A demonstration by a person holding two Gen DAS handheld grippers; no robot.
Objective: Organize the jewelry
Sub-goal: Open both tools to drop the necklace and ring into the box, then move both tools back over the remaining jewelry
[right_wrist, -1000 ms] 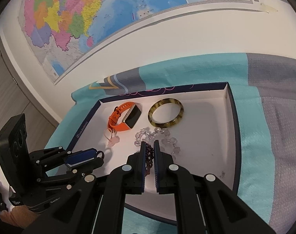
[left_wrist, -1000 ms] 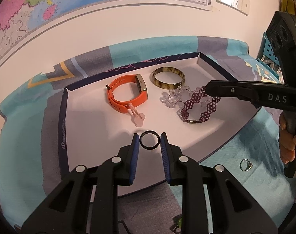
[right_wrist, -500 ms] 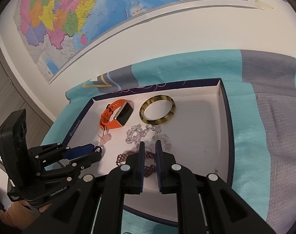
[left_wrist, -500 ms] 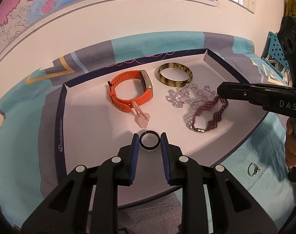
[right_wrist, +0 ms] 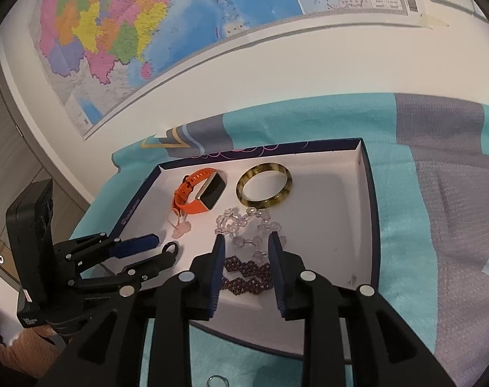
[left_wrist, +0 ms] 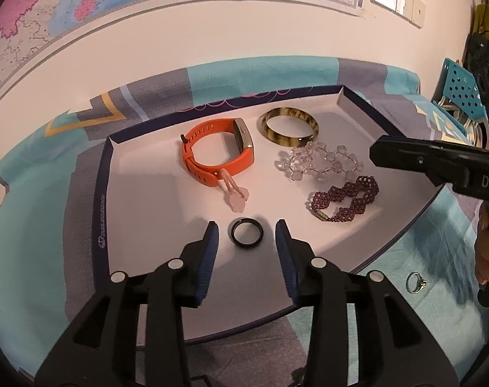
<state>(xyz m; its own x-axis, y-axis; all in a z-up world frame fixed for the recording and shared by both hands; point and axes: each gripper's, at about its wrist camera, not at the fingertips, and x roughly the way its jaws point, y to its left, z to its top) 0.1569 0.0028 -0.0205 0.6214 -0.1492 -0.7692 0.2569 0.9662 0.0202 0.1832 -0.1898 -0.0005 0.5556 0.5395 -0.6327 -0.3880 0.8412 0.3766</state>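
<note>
Left gripper (left_wrist: 245, 238) open, fingers either side of the black ring (left_wrist: 246, 233) lying on the tray (left_wrist: 100, 213) near its front-left. Right gripper (right_wrist: 246, 259) open too, over the purple beaded bracelet (right_wrist: 246, 274), apart from it. Risk: silver ring (left_wrist: 415, 282) on the bedspread off the tray's right, small enough to slip from closing fingers.

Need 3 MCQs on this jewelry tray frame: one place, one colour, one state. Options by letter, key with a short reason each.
1. Where is the silver ring?
A. in the tray
B. on the blanket outside the tray
C. in a gripper

2. What colour is the watch strap?
A. orange
B. green
C. black

3. How does the left gripper stand?
A. shut on the black ring
B. open, fingers either side of the black ring
C. shut, empty

Key: B, it lies on teal blanket beyond the tray wall; A, the strap is orange; B, gaps show on both sides of the black ring.
</note>
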